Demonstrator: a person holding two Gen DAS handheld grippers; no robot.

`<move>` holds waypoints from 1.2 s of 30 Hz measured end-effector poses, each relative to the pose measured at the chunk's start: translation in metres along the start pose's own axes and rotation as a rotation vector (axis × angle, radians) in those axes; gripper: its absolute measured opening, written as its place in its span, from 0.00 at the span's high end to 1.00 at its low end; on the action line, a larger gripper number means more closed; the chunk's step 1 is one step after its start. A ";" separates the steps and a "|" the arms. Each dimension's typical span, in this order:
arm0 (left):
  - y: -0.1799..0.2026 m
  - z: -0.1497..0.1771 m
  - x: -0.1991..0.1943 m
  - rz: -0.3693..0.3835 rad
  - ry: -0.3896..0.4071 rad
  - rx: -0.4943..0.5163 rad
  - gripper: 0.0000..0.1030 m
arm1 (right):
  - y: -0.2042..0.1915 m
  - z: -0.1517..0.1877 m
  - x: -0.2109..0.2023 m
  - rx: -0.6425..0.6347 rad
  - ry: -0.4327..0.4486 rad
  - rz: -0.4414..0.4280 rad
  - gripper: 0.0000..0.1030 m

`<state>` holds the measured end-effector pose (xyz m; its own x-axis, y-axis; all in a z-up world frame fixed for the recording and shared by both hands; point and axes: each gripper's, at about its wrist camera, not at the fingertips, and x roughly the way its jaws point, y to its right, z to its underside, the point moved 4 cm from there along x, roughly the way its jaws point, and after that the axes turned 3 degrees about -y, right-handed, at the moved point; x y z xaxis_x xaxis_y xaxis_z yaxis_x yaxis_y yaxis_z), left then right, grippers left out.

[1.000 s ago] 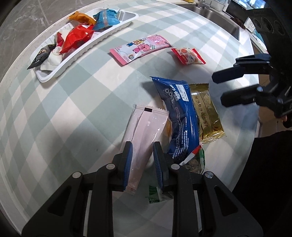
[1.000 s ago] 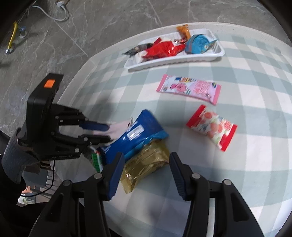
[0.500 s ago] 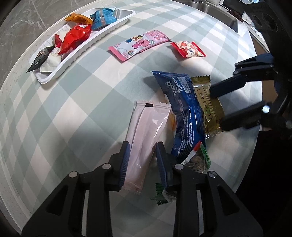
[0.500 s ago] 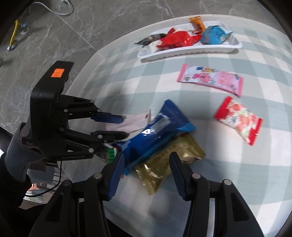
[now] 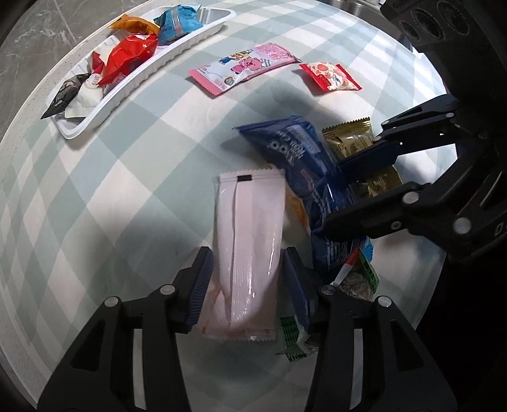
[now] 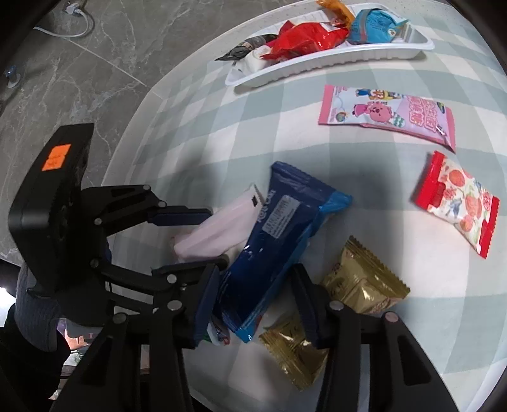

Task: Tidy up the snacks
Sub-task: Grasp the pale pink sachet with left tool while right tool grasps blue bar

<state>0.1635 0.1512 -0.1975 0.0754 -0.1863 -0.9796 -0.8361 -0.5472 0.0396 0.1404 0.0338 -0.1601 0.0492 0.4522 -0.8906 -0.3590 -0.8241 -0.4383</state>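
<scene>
A green packet (image 5: 293,344) lay half hidden under the left tool (image 5: 247,279), whose jaws straddled the pale pink packet (image 5: 250,241), slightly apart. The right tool (image 6: 253,294) bracketed the blue packet (image 6: 279,241), contact unclear. Farther off on the surface (image 5: 111,196) sat the tray (image 5: 196,27).

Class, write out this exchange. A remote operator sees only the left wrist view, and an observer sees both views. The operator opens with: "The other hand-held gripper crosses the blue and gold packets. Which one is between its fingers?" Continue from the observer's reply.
Observer: The blue packet. The right hand-held gripper straddles its near end with its jaws open.
Operator: And the gold packet?
Observer: The gold packet lies outside that gap, and one finger crosses over it.
Operator: Is anything marked on my gripper's body?
Observer: Yes, there is an orange sticker on the housing of the left hand-held gripper.
</scene>
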 end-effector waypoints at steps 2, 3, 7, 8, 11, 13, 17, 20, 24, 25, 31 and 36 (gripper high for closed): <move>0.001 -0.002 0.000 0.008 -0.008 0.002 0.57 | -0.002 -0.003 0.003 -0.006 -0.011 0.013 0.55; 0.000 -0.004 -0.001 0.014 -0.011 0.003 0.57 | -0.003 -0.004 0.004 -0.014 -0.015 0.022 0.56; -0.001 -0.007 0.000 0.025 0.007 0.013 0.57 | -0.008 -0.006 0.006 -0.045 -0.025 0.046 0.59; -0.001 -0.007 0.000 0.028 0.012 0.011 0.57 | -0.009 -0.007 0.007 -0.048 -0.026 0.048 0.60; -0.004 -0.007 -0.001 0.052 0.022 -0.003 0.58 | -0.009 -0.007 0.007 -0.047 -0.027 0.044 0.61; -0.009 -0.005 -0.004 0.067 0.033 -0.019 0.61 | -0.009 -0.007 0.007 -0.046 -0.028 0.043 0.61; -0.020 -0.001 -0.007 0.090 0.053 -0.074 0.74 | -0.008 -0.007 0.007 -0.046 -0.027 0.040 0.61; -0.025 0.001 -0.008 0.116 0.060 -0.107 0.78 | -0.006 -0.007 0.005 -0.044 -0.026 0.035 0.63; -0.027 0.002 -0.009 0.140 0.069 -0.129 0.82 | -0.005 -0.006 0.001 -0.052 -0.019 0.028 0.68; -0.029 0.003 -0.010 0.146 0.073 -0.142 0.82 | -0.004 -0.007 0.000 -0.052 -0.021 0.022 0.68; -0.040 0.009 -0.020 0.198 0.116 -0.210 0.82 | 0.004 -0.008 -0.009 -0.031 0.000 -0.012 0.70; -0.051 0.009 -0.035 0.237 0.165 -0.262 0.82 | 0.008 -0.011 -0.021 -0.021 0.027 -0.033 0.71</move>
<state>0.1990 0.1933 -0.1666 0.0014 -0.4496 -0.8932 -0.6750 -0.6594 0.3309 0.1471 0.0142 -0.1464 0.0863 0.4701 -0.8784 -0.3375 -0.8157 -0.4697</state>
